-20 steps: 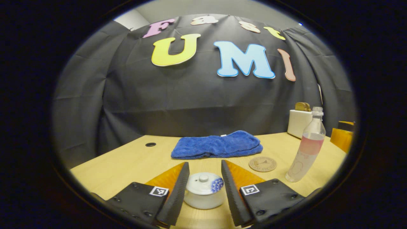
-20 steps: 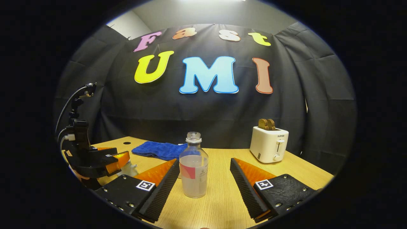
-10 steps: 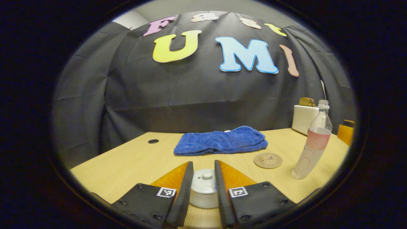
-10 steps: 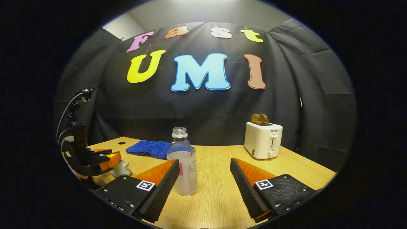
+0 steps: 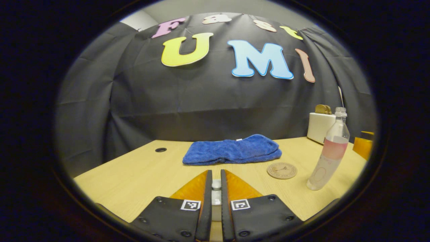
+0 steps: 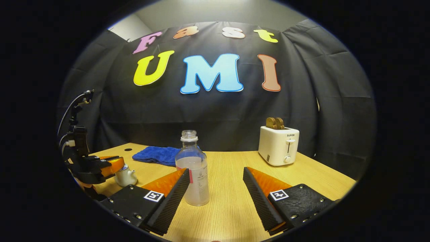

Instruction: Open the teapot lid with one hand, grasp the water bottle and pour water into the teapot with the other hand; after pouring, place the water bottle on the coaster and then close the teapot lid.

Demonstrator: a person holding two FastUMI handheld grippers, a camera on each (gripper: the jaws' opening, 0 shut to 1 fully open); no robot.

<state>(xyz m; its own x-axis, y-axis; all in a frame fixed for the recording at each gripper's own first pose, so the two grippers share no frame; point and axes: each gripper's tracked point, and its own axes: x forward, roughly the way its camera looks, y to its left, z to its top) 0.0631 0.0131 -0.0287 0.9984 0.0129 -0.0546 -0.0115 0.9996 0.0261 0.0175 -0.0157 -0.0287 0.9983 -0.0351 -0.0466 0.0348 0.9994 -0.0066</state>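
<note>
Pinching lid knob [image 5: 216,184]: left gripper [image 5: 216,183], fingers nearly together, knob wedged between them. Left gripper view hides teapot body; right gripper view shows teapot [image 6: 125,175] whole at table's [image 6: 228,215] left edge, under that gripper. Right gripper [image 6: 215,181] spread wide, uncapped water bottle [image 6: 194,171] upright just beside its left finger, contact unclear. Left gripper view adds coaster [image 5: 282,170] near bottle, blue towel [image 5: 232,149] behind. Toaster [image 6: 278,145] far right.

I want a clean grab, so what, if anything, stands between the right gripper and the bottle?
Nothing visible does. The bottle stands upright on the table just ahead of the open right gripper, nearer its left finger, with bare wood between them. The toaster sits well off to the side.
</note>
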